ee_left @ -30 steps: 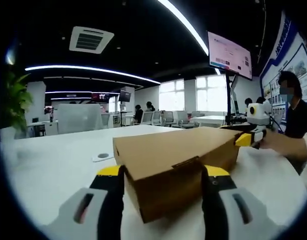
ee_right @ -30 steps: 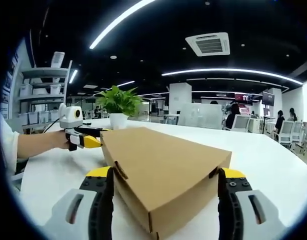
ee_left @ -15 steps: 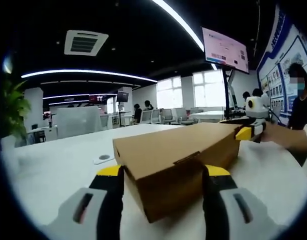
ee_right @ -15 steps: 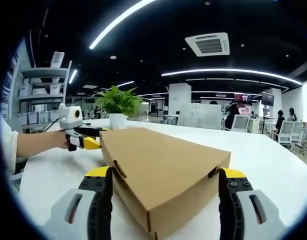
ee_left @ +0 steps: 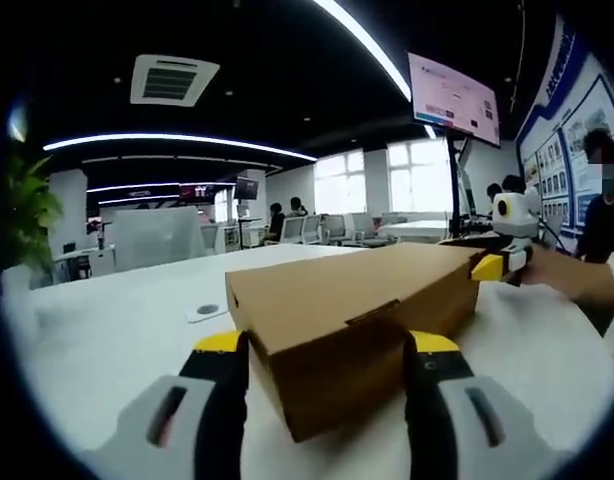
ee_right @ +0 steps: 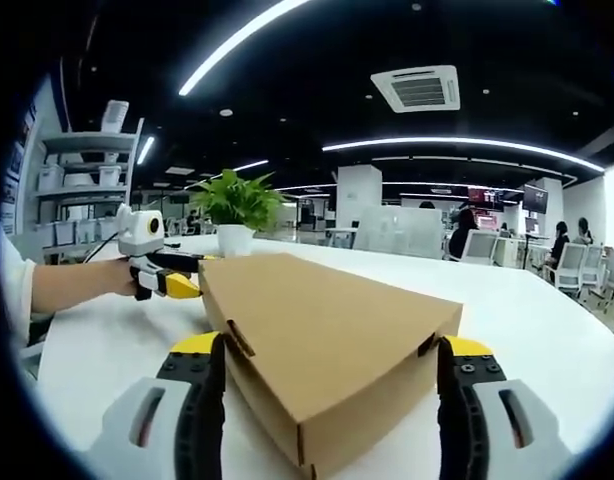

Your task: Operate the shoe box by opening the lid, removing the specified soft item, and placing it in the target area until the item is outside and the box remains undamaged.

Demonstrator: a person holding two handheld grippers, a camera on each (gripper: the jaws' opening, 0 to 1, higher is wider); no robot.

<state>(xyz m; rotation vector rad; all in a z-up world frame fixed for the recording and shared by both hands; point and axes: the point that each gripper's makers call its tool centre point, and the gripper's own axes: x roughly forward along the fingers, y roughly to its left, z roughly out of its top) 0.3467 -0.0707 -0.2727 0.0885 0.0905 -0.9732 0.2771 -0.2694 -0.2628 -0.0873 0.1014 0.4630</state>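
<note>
We see a closed brown cardboard shoe box [ee_left: 352, 315] lying on a white desk [ee_left: 107, 330], its lid down. In the left gripper view, one end of the box sits between the two jaws of our left claw [ee_left: 327, 365], which stand spread on either side of that end; the box's walls run right beside the inner faces of the jaws, but we cannot tell whether they press on the cardboard. A small tab on the lid's front edge shows between the jaws.

In the right gripper view, the opposite end of the shoe box [ee_right: 327, 340] lies between the jaws of our right claw [ee_right: 327, 385], which are likewise spread wide, one at each corner of the box. Here too the jaws sit just beside the box's sides, and contact is unclear to us.

Each claw also shows from the far side: the right claw [ee_left: 492, 268] appears at the far end of the box in the left gripper view, held by a hand [ee_left: 567, 280], and the left claw [ee_right: 172, 283] appears at the far end in the right gripper view, also held by a hand [ee_right: 82, 285].

A potted plant [ee_right: 237, 210] stands on the desk beyond the box. A small round disc [ee_left: 207, 311] lies on the desk near the box's left side.
</note>
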